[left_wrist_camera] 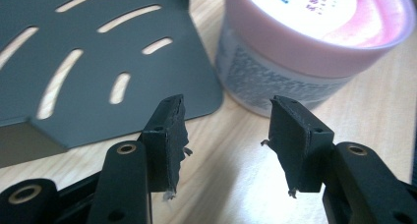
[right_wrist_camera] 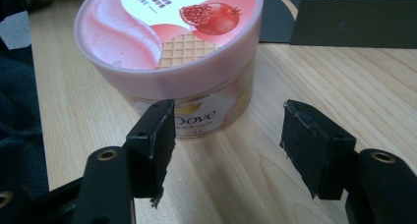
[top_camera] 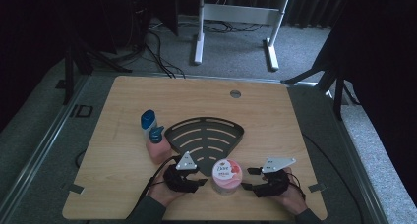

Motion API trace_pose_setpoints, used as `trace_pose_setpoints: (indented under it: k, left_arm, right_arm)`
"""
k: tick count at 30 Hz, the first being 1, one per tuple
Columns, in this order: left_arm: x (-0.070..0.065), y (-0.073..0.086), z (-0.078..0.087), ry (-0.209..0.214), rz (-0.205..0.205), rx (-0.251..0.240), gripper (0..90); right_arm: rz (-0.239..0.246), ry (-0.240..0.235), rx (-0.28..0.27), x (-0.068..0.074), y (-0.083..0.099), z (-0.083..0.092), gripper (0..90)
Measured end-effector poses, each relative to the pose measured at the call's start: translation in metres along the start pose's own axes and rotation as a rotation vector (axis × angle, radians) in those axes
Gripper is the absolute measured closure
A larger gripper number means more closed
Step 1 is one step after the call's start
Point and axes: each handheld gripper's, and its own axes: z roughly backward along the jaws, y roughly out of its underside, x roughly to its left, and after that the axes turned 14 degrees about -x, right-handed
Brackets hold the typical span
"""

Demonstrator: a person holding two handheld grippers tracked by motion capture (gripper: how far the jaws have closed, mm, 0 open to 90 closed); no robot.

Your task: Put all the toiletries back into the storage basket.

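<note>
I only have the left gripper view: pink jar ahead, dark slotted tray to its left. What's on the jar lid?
Observer: The right gripper view shows the jar lid printed with a pomegranate and a waffle pattern, and Dove on its side.
Operator: Is the right tool holding it?
Observer: No. The right tool is open with bare table between its jaws, and the jar stands just beyond them.
Operator: Anything else on the table?
Observer: In the high view, two blue-capped bottles stand at the left edge of the tray, one white and one pink.
</note>
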Motion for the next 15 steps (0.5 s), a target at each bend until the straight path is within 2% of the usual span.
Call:
trace_pose_setpoints:
  k: [5,10,15]
  left_arm:
    - [-0.005,0.000,-0.005,0.028,-0.028,-0.001,46.5]
    - [-0.007,-0.001,-0.009,0.052,-0.028,-0.016,45.0]
    - [-0.013,-0.003,-0.012,0.079,-0.066,-0.016,40.7]
  right_arm:
    - [0.019,-0.022,-0.002,0.002,0.000,-0.001,35.0]
    - [0.026,-0.047,0.005,0.002,-0.001,-0.003,34.9]
    - [0.042,-0.075,0.006,0.004,-0.001,-0.006,32.5]
